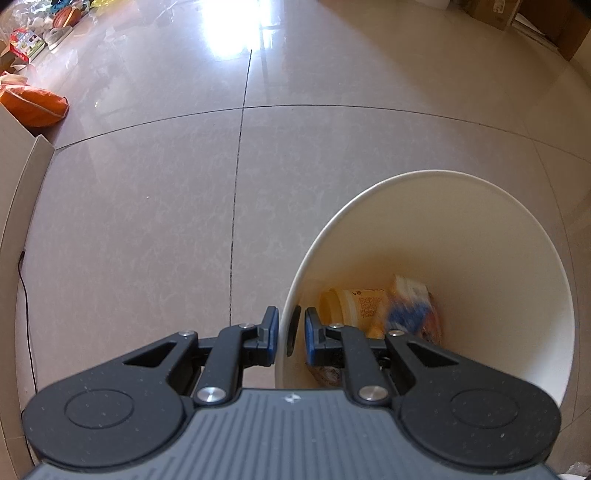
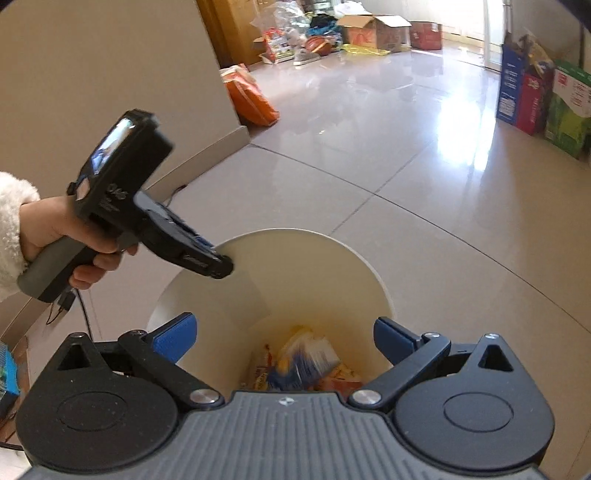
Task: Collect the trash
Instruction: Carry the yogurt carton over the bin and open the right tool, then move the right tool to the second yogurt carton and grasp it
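Cream-white plastic forms the round trash bin (image 1: 443, 236) standing on the glossy tiled floor (image 1: 147, 221). The left gripper (image 1: 291, 330) pinches the bin's near rim, one blue pad outside the wall and one inside, jaws pressed nearly together on it. A hand (image 2: 70, 236) in a fluffy white sleeve (image 2: 11, 229) holds that tool. The right gripper (image 2: 284, 338) hangs above the bin's mouth with its jaws spread wide and nothing between them. Directly below it, at the bottom of the bin, lies a blurred blue-and-white wrapper (image 2: 306, 360) on top of other packaging, with a pale yellow plastic jar (image 1: 351, 302) lying on its side beside it. Far ahead of the right gripper, cardboard boxes (image 2: 373, 31) and an orange bag (image 2: 251, 99) sit on the floor.
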Motion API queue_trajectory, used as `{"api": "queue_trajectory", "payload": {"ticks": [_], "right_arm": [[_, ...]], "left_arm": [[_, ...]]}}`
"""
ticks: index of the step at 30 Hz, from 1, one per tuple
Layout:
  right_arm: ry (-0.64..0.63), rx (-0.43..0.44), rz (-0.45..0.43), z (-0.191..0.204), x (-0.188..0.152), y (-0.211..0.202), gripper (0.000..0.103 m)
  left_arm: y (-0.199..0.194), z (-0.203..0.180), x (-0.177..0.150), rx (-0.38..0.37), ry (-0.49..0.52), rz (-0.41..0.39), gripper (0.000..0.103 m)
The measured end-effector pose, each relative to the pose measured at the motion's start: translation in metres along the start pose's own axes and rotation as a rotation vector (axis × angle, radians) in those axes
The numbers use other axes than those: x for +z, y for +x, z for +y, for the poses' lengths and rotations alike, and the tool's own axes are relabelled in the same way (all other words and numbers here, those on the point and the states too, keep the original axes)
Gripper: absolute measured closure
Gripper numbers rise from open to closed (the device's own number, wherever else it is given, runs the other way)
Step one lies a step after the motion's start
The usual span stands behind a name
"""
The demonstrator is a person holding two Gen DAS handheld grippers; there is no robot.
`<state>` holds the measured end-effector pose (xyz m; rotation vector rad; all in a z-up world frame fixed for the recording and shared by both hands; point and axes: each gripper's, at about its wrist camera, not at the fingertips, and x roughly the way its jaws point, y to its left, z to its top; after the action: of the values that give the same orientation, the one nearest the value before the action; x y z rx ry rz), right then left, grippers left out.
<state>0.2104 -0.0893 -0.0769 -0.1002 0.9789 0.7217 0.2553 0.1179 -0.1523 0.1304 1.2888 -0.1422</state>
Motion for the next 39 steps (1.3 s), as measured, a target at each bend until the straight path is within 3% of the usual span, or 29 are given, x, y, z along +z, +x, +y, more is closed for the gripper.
{"api": "queue_trajectory", "payload": {"ticks": [9,17,24,28,33,39], "right_arm": [[-0.031,-0.141,-0.066,-0.032,-0.024,-0.021,0.0],[0.115,-0.321,-0.061,-0.109,-0.077,-0.033,0.0],[0.212,-0.444,0.13,-0.184,-0.155,0.026,0.0],[0.317,-0.467,0.16,-0.222,-0.185,0.058,0.0],[0.399,-0.466,0.163,-0.25,-0.199,0.1,0.0],[0.343,-0.526,0.193,-0.26,-0.196,0.15,0.0]], "left_arm": [[0.001,0.0,0.0,-0.001,0.0,0.0,0.09],[0.0,0.001,0.0,-0.002,-0.006,-0.003,0.09],[0.0,-0.001,0.0,0.003,-0.006,0.001,0.09],[0.001,-0.001,0.001,0.005,-0.012,0.003,0.09],[0.0,0.0,0.001,0.007,-0.017,0.003,0.09],[0.001,0.001,0.001,0.003,-0.023,0.008,0.09]]}}
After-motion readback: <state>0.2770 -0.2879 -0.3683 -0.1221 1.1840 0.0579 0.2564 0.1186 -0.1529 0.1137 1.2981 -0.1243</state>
